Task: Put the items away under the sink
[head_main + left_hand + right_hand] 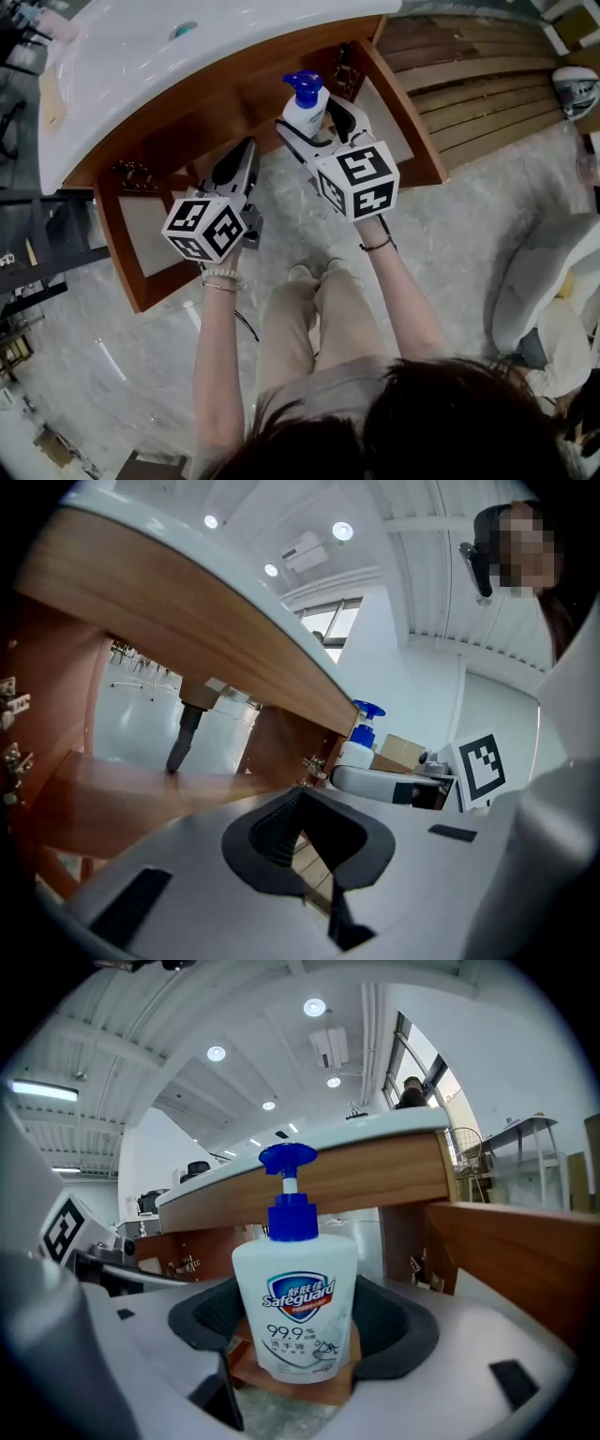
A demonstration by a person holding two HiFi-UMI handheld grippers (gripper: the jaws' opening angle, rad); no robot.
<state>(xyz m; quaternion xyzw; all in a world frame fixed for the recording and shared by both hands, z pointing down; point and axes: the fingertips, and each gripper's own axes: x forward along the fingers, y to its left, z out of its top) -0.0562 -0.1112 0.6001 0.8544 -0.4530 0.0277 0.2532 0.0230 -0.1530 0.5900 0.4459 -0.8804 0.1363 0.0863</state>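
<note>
Fingers [401, 1327] of the right gripper [317, 127] are pinching the lower body of a white hand-soap bottle [295, 1288] with a blue pump, which stands upright between them. In the head view the bottle sits at the mouth of the open cabinet [234, 108] beneath the white sink [169, 47], between the two swung-out doors [412, 122], and seems held off the cabinet's floor, not resting on it. The left gripper [300, 819] hovers beside it, lower and to the left, its fingers pressed together with nothing between them, pointing into the cabinet, where a dark drain pipe [183, 738] hangs down. By my reading, the step in hand is carrying the bottle into the cabinet, and the put-away is not yet done. The next move likely calls for reaching further in under the wooden front edge, keeping the tall pump clear of that edge and the pipe, lowering the bottle flat onto the cabinet floor, then spreading the fingers.
</note>
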